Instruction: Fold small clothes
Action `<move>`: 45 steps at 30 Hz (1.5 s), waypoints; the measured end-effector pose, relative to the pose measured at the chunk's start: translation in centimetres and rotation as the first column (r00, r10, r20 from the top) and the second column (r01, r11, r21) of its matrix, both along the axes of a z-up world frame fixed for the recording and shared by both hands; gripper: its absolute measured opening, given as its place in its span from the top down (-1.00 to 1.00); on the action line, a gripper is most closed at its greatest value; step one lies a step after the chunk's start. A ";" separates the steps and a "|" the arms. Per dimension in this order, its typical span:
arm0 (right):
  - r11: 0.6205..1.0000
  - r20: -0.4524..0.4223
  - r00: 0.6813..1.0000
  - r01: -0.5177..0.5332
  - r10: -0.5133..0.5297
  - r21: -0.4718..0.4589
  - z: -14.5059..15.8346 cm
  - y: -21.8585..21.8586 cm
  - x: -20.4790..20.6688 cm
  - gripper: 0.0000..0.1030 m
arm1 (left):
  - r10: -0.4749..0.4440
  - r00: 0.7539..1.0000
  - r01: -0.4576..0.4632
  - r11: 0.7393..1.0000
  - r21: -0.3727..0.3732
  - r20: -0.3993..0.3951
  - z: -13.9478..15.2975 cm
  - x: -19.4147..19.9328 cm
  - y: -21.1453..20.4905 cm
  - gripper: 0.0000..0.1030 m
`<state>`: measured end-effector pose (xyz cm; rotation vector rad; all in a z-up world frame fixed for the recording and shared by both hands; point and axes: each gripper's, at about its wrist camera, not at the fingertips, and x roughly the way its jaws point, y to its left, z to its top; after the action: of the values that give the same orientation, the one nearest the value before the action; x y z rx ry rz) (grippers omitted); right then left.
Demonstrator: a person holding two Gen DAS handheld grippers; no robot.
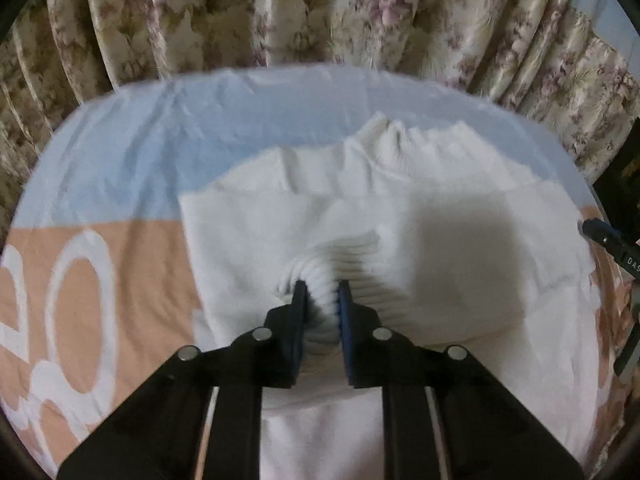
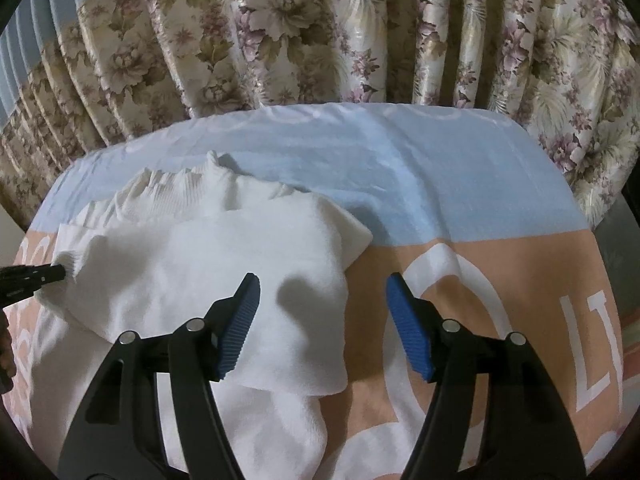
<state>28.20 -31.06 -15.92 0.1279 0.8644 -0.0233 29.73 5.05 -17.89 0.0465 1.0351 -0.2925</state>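
A white knit sweater (image 1: 420, 216) lies on the table, its ribbed collar at the far side. My left gripper (image 1: 322, 292) is shut on the ribbed cuff (image 1: 320, 276) of a sleeve folded over the sweater's body. In the right wrist view the sweater (image 2: 208, 256) lies left of centre, and the left gripper (image 2: 48, 274) pinches the cuff at the far left. My right gripper (image 2: 322, 288) is open and empty, hovering over the sweater's right edge. Its tip (image 1: 604, 236) shows at the right edge of the left wrist view.
A tablecloth with a light blue band (image 2: 400, 160) and a peach band with white letters (image 2: 520, 280) covers the table. Flowered curtains (image 2: 320, 32) hang right behind the far edge. A dark object (image 1: 624, 176) stands at the right.
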 end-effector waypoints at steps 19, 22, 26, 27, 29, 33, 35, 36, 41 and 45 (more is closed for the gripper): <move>0.985 -0.097 0.992 -0.099 0.086 -0.142 -1.7 2.1 1.0 -0.38 | 0.087 0.996 -0.088 0.991 0.096 0.012 0.9 -1.5 3.1 -0.10; 0.985 -0.069 0.991 -0.122 0.114 -0.119 -0.7 2.6 0.1 -0.38 | 0.061 0.998 -0.064 0.995 0.082 0.031 1.9 -2.3 1.8 -0.31; 0.971 -0.101 0.979 -0.190 0.177 -0.142 -1.4 4.6 -0.4 -0.38 | 0.002 1.000 -0.002 0.998 0.068 0.010 1.4 -2.6 -0.8 -0.37; 0.968 -0.113 0.977 -0.196 0.180 -0.157 -1.8 5.0 -0.3 -0.39 | -0.006 1.000 0.006 0.997 0.077 -0.006 0.9 -2.6 -1.5 -0.37; 0.960 -0.140 0.974 -0.203 0.178 -0.192 -2.7 5.4 -0.3 -0.41 | -0.009 1.000 0.011 0.996 0.086 -0.030 0.0 -2.5 -2.1 -0.37; 0.982 -0.162 0.975 -0.165 0.149 -0.087 -3.0 3.6 -0.4 -0.41 | -0.010 0.999 0.016 0.993 0.121 -0.048 -1.1 -2.9 -2.6 -0.37; 0.984 -0.121 0.980 -0.167 0.159 -0.059 -1.9 3.2 -1.3 -0.41 | -0.011 0.999 0.016 0.992 0.126 -0.041 -0.5 -3.6 -2.6 -0.48; 0.984 -0.089 0.982 -0.174 0.169 -0.049 -1.0 3.2 -2.1 -0.43 | -0.007 0.999 0.011 0.992 0.122 -0.031 0.0 -4.0 -2.6 -0.63; 0.986 0.037 0.985 -0.165 0.166 -0.017 2.8 3.5 -7.0 -0.85 | 0.037 0.999 -0.038 0.999 0.037 0.025 3.0 -7.8 -1.9 -0.77; 0.987 0.076 0.985 -0.159 0.158 0.010 4.3 3.9 -10.6 -0.94 | 0.074 0.997 -0.073 0.997 -0.031 0.032 4.1 -11.2 -1.6 -0.88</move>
<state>17.61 -27.12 -11.64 0.0746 0.7973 0.1369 18.56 3.44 -13.77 -0.0135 0.9971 -0.2390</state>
